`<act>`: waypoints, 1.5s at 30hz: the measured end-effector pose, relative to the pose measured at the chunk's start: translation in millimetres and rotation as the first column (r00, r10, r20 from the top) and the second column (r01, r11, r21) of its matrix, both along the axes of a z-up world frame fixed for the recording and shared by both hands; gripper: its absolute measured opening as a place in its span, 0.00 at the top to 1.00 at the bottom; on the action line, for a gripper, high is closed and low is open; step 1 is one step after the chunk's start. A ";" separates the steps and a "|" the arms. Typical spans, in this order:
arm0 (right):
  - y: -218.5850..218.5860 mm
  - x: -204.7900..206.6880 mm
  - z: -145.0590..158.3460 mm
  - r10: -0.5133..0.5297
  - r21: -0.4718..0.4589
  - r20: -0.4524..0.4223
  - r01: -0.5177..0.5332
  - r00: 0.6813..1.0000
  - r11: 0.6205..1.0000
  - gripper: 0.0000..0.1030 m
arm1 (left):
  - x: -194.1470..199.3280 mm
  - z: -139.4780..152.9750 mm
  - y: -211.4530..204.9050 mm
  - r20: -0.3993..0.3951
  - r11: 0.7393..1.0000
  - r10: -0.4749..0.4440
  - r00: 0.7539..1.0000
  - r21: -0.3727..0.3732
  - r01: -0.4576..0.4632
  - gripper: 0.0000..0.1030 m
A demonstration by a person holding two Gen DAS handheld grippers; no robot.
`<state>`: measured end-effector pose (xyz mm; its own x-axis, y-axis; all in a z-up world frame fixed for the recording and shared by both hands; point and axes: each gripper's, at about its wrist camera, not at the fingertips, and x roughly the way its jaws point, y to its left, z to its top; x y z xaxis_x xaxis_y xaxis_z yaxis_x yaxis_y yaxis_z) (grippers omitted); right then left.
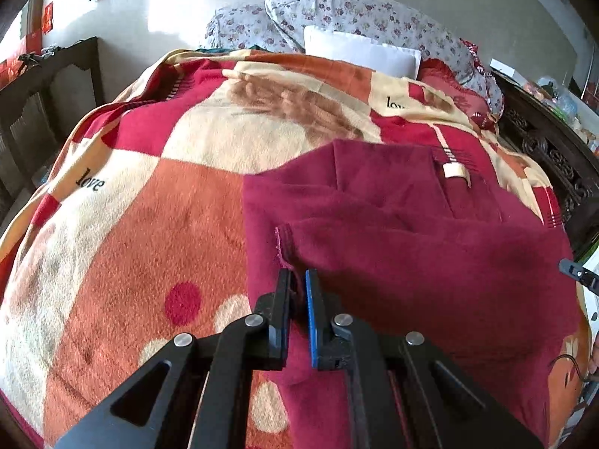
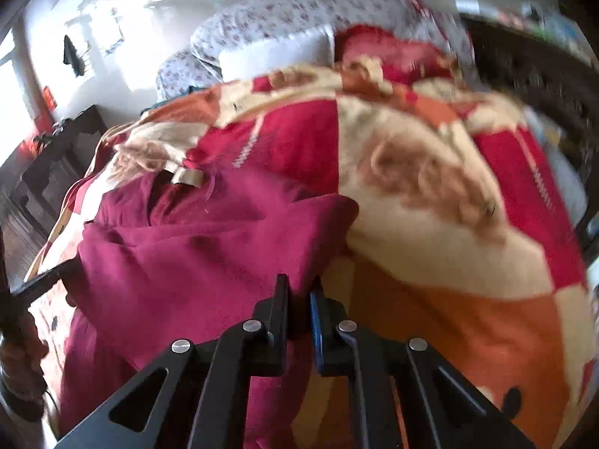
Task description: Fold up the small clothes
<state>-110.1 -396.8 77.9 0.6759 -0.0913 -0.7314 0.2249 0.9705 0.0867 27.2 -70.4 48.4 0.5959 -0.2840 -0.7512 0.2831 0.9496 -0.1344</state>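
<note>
1. One patterned blanket (image 1: 123,232) in red, orange and cream covers the bed and spreads out ahead of both tongs and to either side of them.
2. Floral pillows (image 1: 374,15) and a white pillow (image 1: 359,50) lie at the far end, well beyond the tongs.
3. Between the two tongs lies the dark red garment (image 1: 411,247), rumpled on the blanket, with a pale label (image 1: 455,170) near its far edge.
4. Clamped narrow on the garment's near left edge, beside a stitched hem, are the left tongs (image 1: 297,280); cloth sits between the pads.
5. Pinched narrow on the garment's near right edge are the right tongs (image 2: 299,288), with the fabric bunched up just ahead of them; that view is blurred.
</note>
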 end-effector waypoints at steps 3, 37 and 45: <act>-5.9 13.3 -20.3 -0.040 -0.063 -0.082 0.035 0.996 0.997 0.89 | 2.4 -13.0 -5.9 -0.025 0.999 0.005 1.000 0.042 -0.004 0.92; 53.8 -41.7 -11.7 0.067 -0.071 -0.093 -0.073 0.993 0.995 0.66 | -27.1 -10.9 -22.7 0.019 0.995 -0.025 1.000 0.095 0.023 0.51; 38.0 -36.7 -25.0 0.017 -0.017 -0.124 -0.019 0.992 1.000 0.59 | -24.3 -24.0 -27.2 -0.014 0.991 -0.038 0.999 0.124 0.039 0.47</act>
